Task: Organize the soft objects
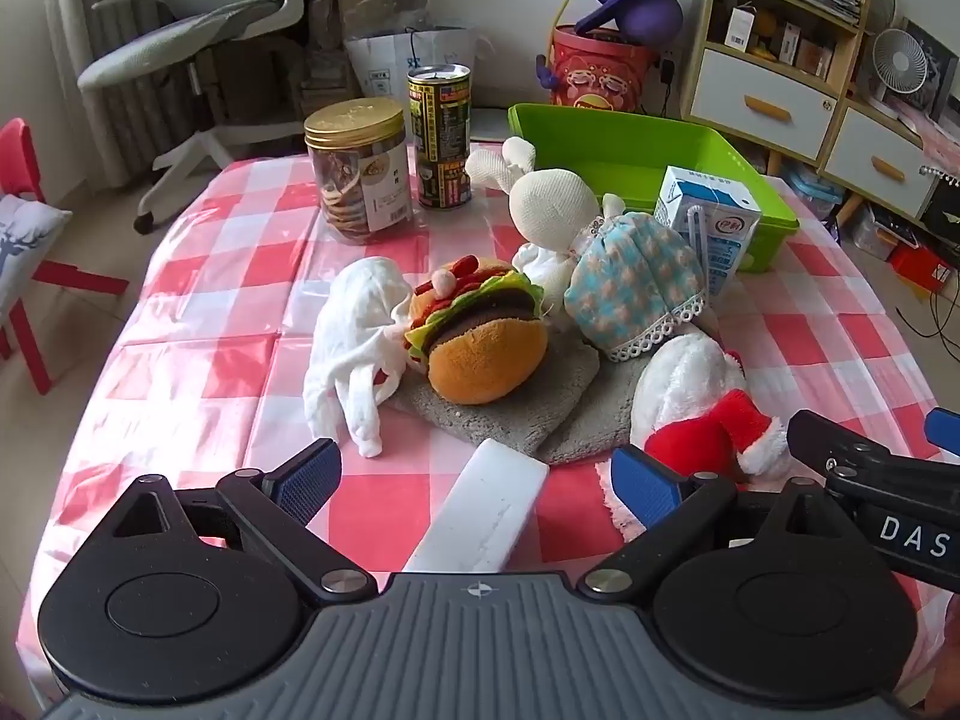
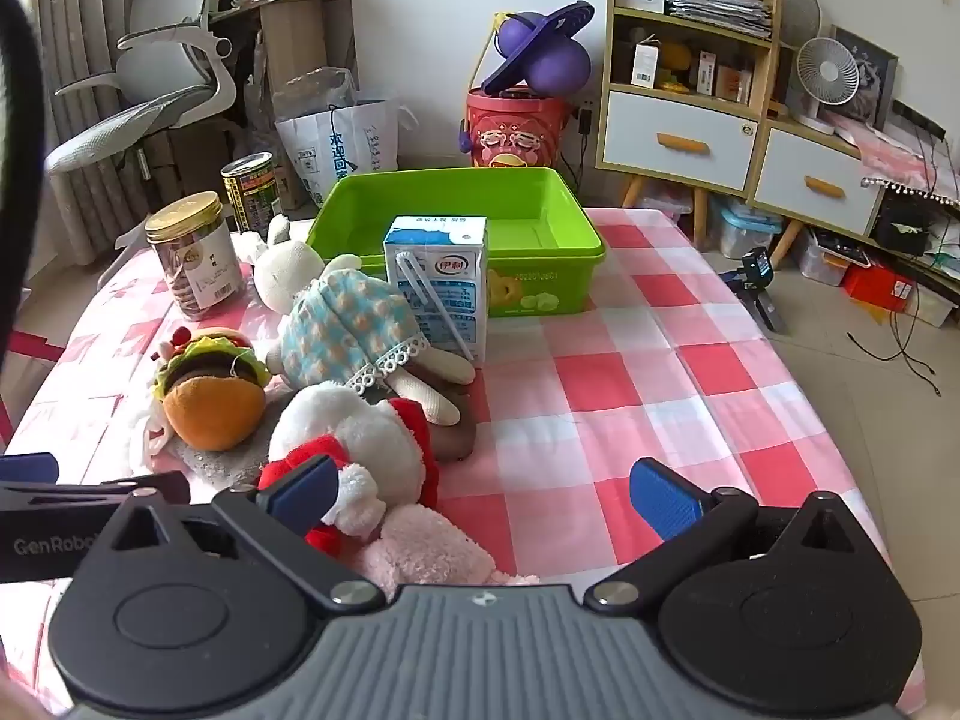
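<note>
A plush burger [image 1: 480, 330] [image 2: 207, 393] lies on a grey cloth [image 1: 510, 414] next to a white glove [image 1: 354, 348]. A rabbit doll in a blue dress [image 1: 606, 264] [image 2: 342, 318] leans by a milk carton [image 1: 714, 228] [image 2: 441, 285]. A white and red Santa plush [image 1: 702, 408] [image 2: 354, 450] lies nearest, on a pink fluffy cloth [image 2: 420, 546]. The green bin [image 1: 636, 150] [image 2: 456, 210] stands behind, with nothing in it. My left gripper [image 1: 480, 480] is open over a white block [image 1: 480, 516]. My right gripper [image 2: 480, 492] is open, its left finger [image 2: 300, 489] at the Santa plush.
A cookie jar [image 1: 360, 168] [image 2: 195, 261] and a tall can [image 1: 441, 135] [image 2: 252, 192] stand at the far left of the checked table [image 2: 630, 390]. An office chair [image 1: 198, 30], a red bucket [image 2: 516, 129] and shelves [image 2: 690, 60] stand beyond the table.
</note>
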The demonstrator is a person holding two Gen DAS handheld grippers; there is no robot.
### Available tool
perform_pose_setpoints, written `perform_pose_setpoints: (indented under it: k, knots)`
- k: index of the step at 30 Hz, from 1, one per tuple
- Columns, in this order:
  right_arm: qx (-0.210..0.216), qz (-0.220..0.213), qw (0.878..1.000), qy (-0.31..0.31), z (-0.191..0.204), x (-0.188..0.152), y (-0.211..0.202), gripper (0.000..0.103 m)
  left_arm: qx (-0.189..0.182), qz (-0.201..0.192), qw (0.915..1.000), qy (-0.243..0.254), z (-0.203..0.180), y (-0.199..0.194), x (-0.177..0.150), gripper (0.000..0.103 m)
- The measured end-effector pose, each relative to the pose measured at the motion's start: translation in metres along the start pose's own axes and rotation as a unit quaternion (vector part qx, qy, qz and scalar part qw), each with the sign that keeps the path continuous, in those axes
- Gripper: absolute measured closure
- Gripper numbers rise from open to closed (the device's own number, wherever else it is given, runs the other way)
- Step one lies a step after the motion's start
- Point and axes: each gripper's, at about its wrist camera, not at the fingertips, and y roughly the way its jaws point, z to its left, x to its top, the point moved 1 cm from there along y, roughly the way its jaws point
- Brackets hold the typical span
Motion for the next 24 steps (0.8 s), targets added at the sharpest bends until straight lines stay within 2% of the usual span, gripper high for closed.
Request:
perform_pose_setpoints:
  k: [4,6,9,18,24]
  knots:
    - [0.012,0.001,1.0,0.005,-0.0013,0.0003,0.0014,0.024,0.001,-0.003,1.0,0.005,-0.0024,-0.0002,0.0007,0.01]
    - [0.018,0.001,1.0,0.003,-0.0006,-0.0001,0.0025,0.024,-0.01,0.006,0.9999,-0.002,0.0019,0.0003,0.0034,0.01]
    - [0.011,-0.003,1.0,-0.001,-0.0012,0.0002,-0.0012,0.024,-0.009,0.001,1.0,-0.003,0.0018,-0.002,0.0005,0.01]
    - [0.001,0.021,1.0,0.013,-0.007,-0.0001,0.0075,0.024,-0.002,0.002,1.0,-0.007,-0.0029,-0.0031,-0.0028,0.01]
    - [-0.006,0.026,1.0,0.01,-0.006,-0.0008,0.0083,0.024,0.013,-0.003,0.9999,0.006,-0.0064,-0.0038,-0.0031,0.01]
